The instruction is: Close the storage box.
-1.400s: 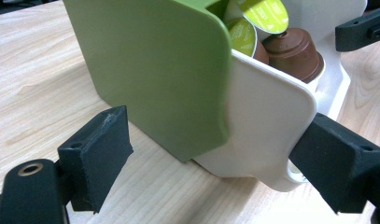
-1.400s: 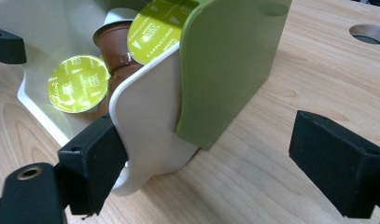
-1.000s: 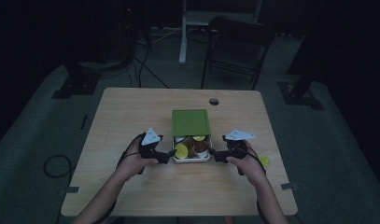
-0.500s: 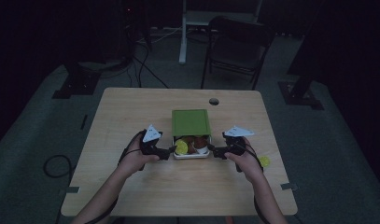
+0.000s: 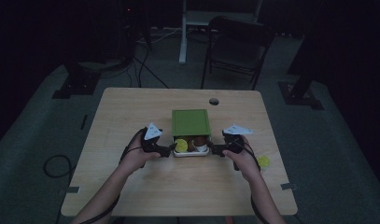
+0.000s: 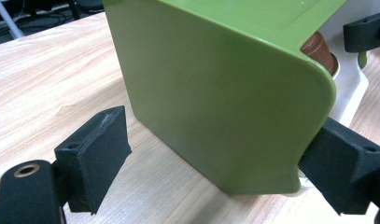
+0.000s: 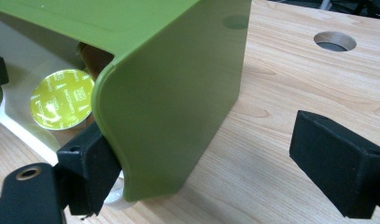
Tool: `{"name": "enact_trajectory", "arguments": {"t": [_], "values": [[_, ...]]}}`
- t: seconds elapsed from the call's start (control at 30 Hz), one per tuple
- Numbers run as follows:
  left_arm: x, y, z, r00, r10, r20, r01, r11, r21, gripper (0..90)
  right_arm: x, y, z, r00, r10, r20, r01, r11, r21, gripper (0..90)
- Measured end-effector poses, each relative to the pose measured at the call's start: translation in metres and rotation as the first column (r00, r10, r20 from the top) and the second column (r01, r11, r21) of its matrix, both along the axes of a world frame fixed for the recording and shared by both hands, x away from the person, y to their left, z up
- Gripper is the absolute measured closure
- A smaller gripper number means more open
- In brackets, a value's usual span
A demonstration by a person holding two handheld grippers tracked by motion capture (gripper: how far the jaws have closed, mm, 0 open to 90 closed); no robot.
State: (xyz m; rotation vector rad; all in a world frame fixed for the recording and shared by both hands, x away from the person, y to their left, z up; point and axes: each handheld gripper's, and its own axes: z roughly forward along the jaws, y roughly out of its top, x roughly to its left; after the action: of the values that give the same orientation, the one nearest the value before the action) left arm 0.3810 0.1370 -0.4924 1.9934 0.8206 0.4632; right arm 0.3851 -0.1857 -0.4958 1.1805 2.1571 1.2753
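Green box [image 5: 191, 122] between left gripper [image 5: 165, 150], right gripper [image 5: 214, 150]; jaws spread.

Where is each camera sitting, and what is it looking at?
High view: above the person's side, looking forward and down at the table; forearms and both hands show.
Left gripper view: on the left gripper, facing the green box; its black jaws show.
Right gripper view: on the right gripper, facing the box's opposite side; jaws show.
All share the box and yellow capsule.
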Motion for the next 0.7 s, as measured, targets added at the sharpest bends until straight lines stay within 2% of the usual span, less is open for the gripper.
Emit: {"name": "enact_trajectory", "arguments": {"t": [0.1,0.23,0.37,0.47,0.7], "values": [[-0.001,0.000,0.000,1.0000,-0.002,-0.001,0.002,1.0000,-0.005,13.9,0.000,0.001,0.000,1.0000,-0.010,0.001,0.010,1.000,0.005,12.3],[-0.003,-0.001,0.001,0.9998,-0.012,-0.014,0.011,0.9994,-0.032,14.3,-0.001,0.003,0.001,0.9999,-0.008,0.009,0.008,1.000,0.008,12.4],[-0.008,-0.002,0.005,0.9988,-0.042,-0.026,0.040,0.9974,-0.060,14.3,-0.005,0.003,0.004,0.9996,0.010,0.028,-0.011,1.000,0.020,12.4],[-0.012,-0.003,0.008,0.9983,-0.051,-0.027,0.050,0.9970,-0.059,14.3,-0.009,0.003,0.004,0.9991,0.025,0.035,-0.025,1.000,0.010,12.4],[-0.018,0.002,0.011,0.9989,-0.044,-0.012,0.044,0.9975,-0.056,14.3,-0.015,-0.005,0.004,0.9991,0.002,0.041,-0.002,1.000,-0.002,12.4]]}}
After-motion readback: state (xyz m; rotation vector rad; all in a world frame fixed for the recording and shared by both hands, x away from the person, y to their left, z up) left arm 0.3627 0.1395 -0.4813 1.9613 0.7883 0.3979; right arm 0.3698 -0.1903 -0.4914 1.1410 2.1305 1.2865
